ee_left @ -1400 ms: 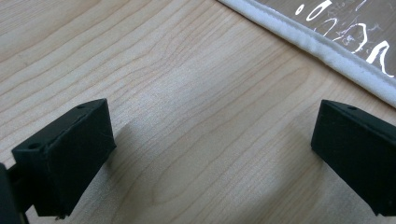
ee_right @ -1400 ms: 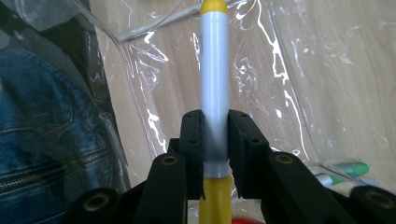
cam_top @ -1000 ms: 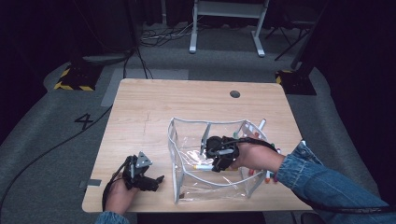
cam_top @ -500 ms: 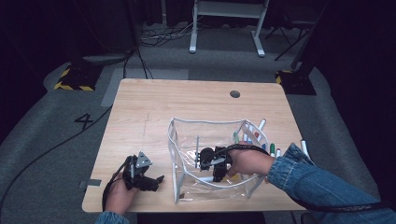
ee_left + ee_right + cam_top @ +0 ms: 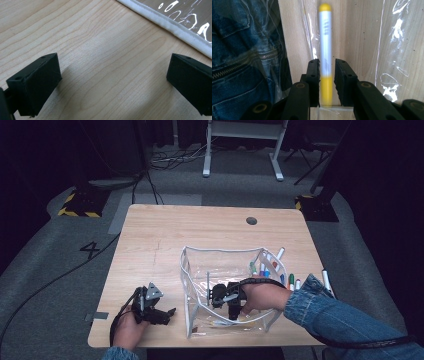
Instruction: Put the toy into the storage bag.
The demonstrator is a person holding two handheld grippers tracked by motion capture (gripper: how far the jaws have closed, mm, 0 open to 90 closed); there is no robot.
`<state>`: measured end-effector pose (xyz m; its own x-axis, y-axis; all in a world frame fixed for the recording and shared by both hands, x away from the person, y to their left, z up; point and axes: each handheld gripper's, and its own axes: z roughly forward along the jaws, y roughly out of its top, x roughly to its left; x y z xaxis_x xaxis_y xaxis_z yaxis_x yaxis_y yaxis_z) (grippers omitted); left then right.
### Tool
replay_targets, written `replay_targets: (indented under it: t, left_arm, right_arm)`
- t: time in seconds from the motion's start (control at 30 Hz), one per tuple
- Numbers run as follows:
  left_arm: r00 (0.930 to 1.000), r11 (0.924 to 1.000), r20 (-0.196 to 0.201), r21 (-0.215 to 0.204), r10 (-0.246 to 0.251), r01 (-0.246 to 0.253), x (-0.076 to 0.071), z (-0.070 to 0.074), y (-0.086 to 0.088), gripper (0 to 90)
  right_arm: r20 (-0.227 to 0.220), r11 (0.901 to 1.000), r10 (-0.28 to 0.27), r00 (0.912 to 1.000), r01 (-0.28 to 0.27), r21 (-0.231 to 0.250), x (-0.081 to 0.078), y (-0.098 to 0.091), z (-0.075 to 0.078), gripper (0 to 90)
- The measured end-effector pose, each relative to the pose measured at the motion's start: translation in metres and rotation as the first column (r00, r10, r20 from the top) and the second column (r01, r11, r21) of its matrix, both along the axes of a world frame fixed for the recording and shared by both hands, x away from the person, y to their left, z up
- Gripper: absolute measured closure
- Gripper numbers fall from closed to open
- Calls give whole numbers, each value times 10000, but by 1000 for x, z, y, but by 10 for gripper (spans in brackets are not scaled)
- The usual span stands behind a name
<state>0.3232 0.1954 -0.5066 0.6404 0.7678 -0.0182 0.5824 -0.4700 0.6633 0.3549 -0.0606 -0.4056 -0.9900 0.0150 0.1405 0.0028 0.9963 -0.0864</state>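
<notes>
dim room, grey carpet floor (image 5: 60, 270), pale wooden table (image 5: 200, 232), white frame (image 5: 242, 145) behind.

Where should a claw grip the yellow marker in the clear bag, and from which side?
Grip the yellow marker at mid-barrel, coming in through the bag's open top. It lies flat on the bottom, so its long round sides are free for the jaws, while the capped ends would slip.

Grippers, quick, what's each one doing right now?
Left gripper: open, nothing between its jaws, over the table.
Right gripper: jaws just easing open around the yellow marker inside the clear pouch.
</notes>
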Motion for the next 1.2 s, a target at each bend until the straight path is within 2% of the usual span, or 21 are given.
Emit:
replay_targets:
  t: [0.13,0.3,0.33,0.37,0.43,0.47,0.53,0.57,0.63,0.7,0.73,0.77,0.8,0.83,0.9,0.97,1.07,1.13,1.17,1.2]
  left_arm:
    - [10000,10000,32,39,-14,13,0,0,0,0]
    - [10000,10000,33,42,-12,11,0,0,0,0]
    - [10000,10000,33,42,-12,11,0,0,0,0]
    - [10000,10000,29,37,-14,14,0,0,0,0]
    - [10000,10000,41,36,-13,13,0,0,0,0]
    - [10000,10000,38,37,-14,14,0,0,0,0]
    - [10000,10000,43,41,-16,16,0,0,0,0]
    - [10000,10000,23,7,-1,1,0,0,0,0]
    - [10000,10000,48,49,-17,16,0,0,0,0]
    - [10000,10000,21,8,-2,2,0,0,0,0]
    - [10000,10000,45,50,-28,28,0,0,0,0]
    - [10000,10000,44,28,-58,58,1,0,1,0]
    - [10000,10000,38,29,-72,72,1,0,1,0]
    - [10000,10000,38,29,-72,72,1,0,1,0]
    - [10000,10000,40,29,-71,71,1,0,1,0]
    - [10000,10000,53,21,-65,65,1,0,1,0]
    - [10000,10000,44,25,-66,66,1,0,1,0]
    - [10000,10000,46,30,-66,66,1,0,1,0]
    - [10000,10000,46,31,-67,67,1,0,1,0]
    - [10000,10000,46,31,-67,67,1,0,1,0]
  right_arm:
    - [106,9992,-387,9992,385,145,0,0,4,702]
    - [455,9931,-513,9976,461,1080,1,-2,23,665]
    - [455,9931,-513,9976,461,1080,1,-2,23,665]
    - [645,9854,-669,9957,558,1611,1,-5,35,662]
    - [694,9826,-693,9952,561,1771,1,-6,39,650]
    - [862,9707,-887,9923,667,2309,1,-10,50,641]
    - [921,9675,-922,9915,673,2437,1,-12,54,639]
    - [1028,9517,-1140,9881,790,2967,1,-18,65,623]
    - [1097,9394,-1307,9853,878,3313,1,-23,74,610]
    - [1165,9189,-1580,9805,1029,3808,2,-31,84,588]
    - [1165,9189,-1580,9805,1029,3808,2,-31,84,588]
    - [1175,9084,-1726,9780,1119,4029,3,-35,89,573]
    - [1102,8860,-2043,9727,1359,4433,5,-46,98,549]
    - [1109,8775,-2156,9702,1427,4579,6,-50,101,541]
    - [1151,8499,-2496,9615,1606,5018,8,-61,108,535]
    - [1159,8176,-2827,9522,1760,5481,10,-74,115,525]
    - [1170,7743,-3249,9385,1929,6027,12,-96,125,501]
    - [1145,7464,-3616,9253,2138,6303,14,-110,132,494]
    - [1189,7355,-3762,9189,2180,6415,15,-117,135,494]
    - [1189,7355,-3762,9189,2180,6415,15,-117,135,494]
